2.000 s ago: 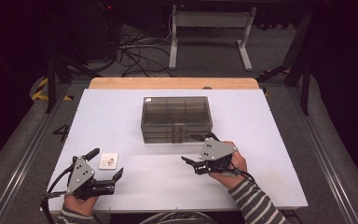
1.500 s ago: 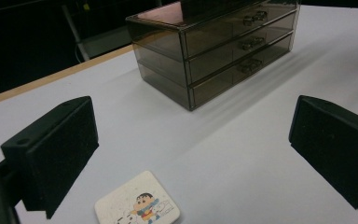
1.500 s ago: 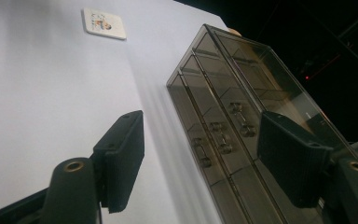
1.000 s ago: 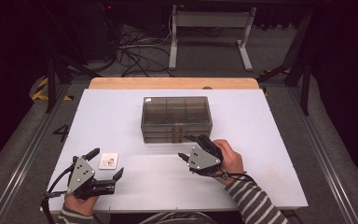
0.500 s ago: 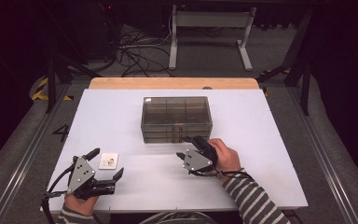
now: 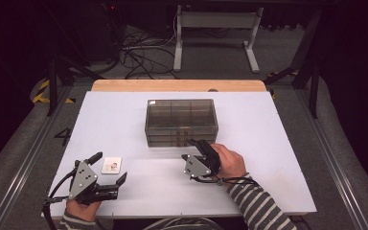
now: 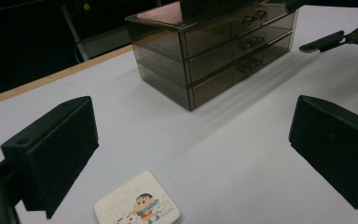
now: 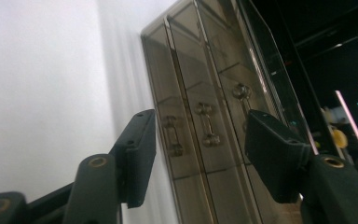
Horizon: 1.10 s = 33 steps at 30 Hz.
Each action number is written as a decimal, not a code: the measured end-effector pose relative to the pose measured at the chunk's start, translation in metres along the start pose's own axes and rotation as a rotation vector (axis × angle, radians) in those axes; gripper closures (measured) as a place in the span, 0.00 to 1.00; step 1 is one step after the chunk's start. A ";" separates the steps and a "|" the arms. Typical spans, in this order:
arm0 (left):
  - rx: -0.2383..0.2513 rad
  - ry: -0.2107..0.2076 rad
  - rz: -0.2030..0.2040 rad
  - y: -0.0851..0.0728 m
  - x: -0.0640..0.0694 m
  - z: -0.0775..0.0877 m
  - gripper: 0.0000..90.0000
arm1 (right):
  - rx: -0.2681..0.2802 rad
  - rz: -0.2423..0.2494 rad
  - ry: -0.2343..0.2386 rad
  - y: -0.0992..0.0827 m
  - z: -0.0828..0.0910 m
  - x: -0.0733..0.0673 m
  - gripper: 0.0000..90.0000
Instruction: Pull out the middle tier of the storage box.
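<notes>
A smoky clear cabinet [image 6: 181, 122] with three stacked drawers stands mid-table. My right gripper [image 6: 188, 149] lies rolled on its side just in front of it, jaws pointing at the drawer fronts. In the right gripper view the gripper [image 8: 199, 122] is open, its jaws have just been closing, and the small drawer handles [image 8: 205, 123] line up with the gap, untouched by the pads. My left gripper [image 6: 110, 167] rests open at the front left, holding nothing. A small white cartoon card [image 6: 111, 163] lies on the table below its jaws. The left gripper view shows its gripper [image 7: 193, 144], the card [image 7: 137, 205] and the cabinet [image 7: 214, 51].
The white table [image 6: 268, 134] has a wooden strip [image 6: 177, 85] along its far edge. Beyond it stand a metal desk frame [image 6: 215, 28] and loose cables [image 6: 139, 52] on the floor. Grey rails run along both sides of the table.
The right hand has rolled its gripper onto its side and shifted left, closer to the drawer fronts. Its jaws stand slightly narrower. The left gripper has stayed put.
</notes>
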<state>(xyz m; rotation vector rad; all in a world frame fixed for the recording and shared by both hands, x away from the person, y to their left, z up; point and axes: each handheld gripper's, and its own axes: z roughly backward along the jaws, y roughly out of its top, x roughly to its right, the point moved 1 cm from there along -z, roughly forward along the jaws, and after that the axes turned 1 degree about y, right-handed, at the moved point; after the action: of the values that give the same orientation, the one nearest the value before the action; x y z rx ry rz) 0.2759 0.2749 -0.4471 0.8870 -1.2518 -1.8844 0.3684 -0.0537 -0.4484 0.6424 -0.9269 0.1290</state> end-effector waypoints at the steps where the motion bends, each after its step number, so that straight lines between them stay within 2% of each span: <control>1: -0.002 -0.002 0.002 0.000 0.000 0.000 0.02 | -0.010 0.008 -0.012 0.000 -0.001 -0.001 0.52; 4: -0.003 -0.002 0.001 0.000 0.000 0.000 0.02 | -0.025 0.037 -0.038 0.000 -0.003 -0.003 0.55; 5: -0.003 -0.003 0.000 0.000 0.000 0.000 0.02 | -0.038 0.067 -0.080 0.001 -0.005 -0.007 0.56; 6: -0.003 -0.003 0.000 0.000 0.000 0.000 0.02 | -0.038 0.067 -0.080 0.001 -0.005 -0.007 0.56; 7: -0.003 -0.003 0.000 0.000 0.000 0.000 0.02 | -0.047 0.089 -0.113 0.001 -0.007 -0.010 0.58; 8: -0.003 -0.003 0.000 0.000 0.000 0.000 0.02 | -0.051 0.098 -0.122 0.001 -0.008 -0.011 0.59; 12: -0.003 -0.003 0.000 0.000 0.000 0.000 0.02 | -0.066 0.123 -0.136 0.002 -0.010 -0.015 0.62; 13: -0.003 -0.002 0.000 0.000 0.000 0.000 0.02 | -0.075 0.140 -0.157 0.002 -0.012 -0.018 0.63; 17: -0.005 -0.001 0.000 0.000 0.001 -0.001 0.03 | -0.092 0.164 -0.178 0.002 -0.015 -0.022 0.63; 22: -0.005 -0.001 0.000 0.000 0.001 0.000 0.03 | -0.114 0.174 -0.207 0.001 -0.019 -0.024 0.64; 29: -0.004 -0.001 -0.001 0.000 0.001 -0.001 0.03 | -0.160 0.212 -0.244 -0.001 -0.027 -0.028 0.66; 33: -0.003 -0.002 0.000 0.000 0.001 -0.001 0.03 | -0.186 0.209 -0.262 -0.002 -0.030 -0.028 0.68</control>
<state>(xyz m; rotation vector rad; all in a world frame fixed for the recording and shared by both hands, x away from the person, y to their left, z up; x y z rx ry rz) 0.2760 0.2736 -0.4476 0.8839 -1.2497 -1.8872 0.3736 -0.0338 -0.4841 0.3938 -1.2430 0.1445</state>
